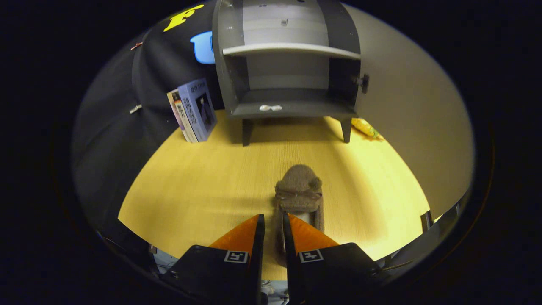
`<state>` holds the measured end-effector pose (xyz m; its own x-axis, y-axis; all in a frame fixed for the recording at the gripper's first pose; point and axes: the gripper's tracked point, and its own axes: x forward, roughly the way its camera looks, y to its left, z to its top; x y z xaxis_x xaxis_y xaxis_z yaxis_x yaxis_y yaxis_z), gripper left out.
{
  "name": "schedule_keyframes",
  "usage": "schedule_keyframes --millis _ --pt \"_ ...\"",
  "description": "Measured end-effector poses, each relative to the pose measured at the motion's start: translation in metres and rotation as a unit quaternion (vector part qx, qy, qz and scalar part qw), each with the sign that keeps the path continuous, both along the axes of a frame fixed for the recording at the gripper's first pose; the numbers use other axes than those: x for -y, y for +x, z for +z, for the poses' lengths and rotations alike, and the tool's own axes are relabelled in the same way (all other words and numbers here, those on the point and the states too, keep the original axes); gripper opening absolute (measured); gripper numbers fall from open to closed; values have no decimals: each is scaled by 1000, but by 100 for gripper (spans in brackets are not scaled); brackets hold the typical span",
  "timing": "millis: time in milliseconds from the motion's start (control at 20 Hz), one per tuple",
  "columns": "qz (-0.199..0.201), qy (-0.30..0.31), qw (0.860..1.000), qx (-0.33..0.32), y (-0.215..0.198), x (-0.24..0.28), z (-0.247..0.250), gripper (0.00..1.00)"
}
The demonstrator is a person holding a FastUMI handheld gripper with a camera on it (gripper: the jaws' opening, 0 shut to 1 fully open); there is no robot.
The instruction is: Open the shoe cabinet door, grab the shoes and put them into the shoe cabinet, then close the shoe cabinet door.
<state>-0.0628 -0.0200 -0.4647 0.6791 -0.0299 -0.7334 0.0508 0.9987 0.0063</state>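
Low, hand-held gripper (273,220) pinching shoe (299,192) rim

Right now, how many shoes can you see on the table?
1. A brown fuzzy shoe lies on the table, toe toward the open shoe cabinet; the gripper pinches its heel-side wall between nearly closed fingers. A second shoe may be hidden.

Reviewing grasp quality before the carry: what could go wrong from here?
1. The gripper pinches only the near side wall of the fuzzy brown slipper; the soft shoe may sag or slip out when lifted.
2. The open shoe cabinet has a shelf across its middle, so a high carry could catch it.
3. The white bits on the cabinet floor could end up under the slipper.
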Motion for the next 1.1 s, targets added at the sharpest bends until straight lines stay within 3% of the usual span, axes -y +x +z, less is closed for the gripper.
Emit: schedule_keyframes --millis 300,800,1100 --pt "-9 -2 999 -40 13 3 -54 29" --pt "-14 -13 1000 -21 63 13 -74 29" --pt "-16 -22 999 -18 78 20 -78 24"
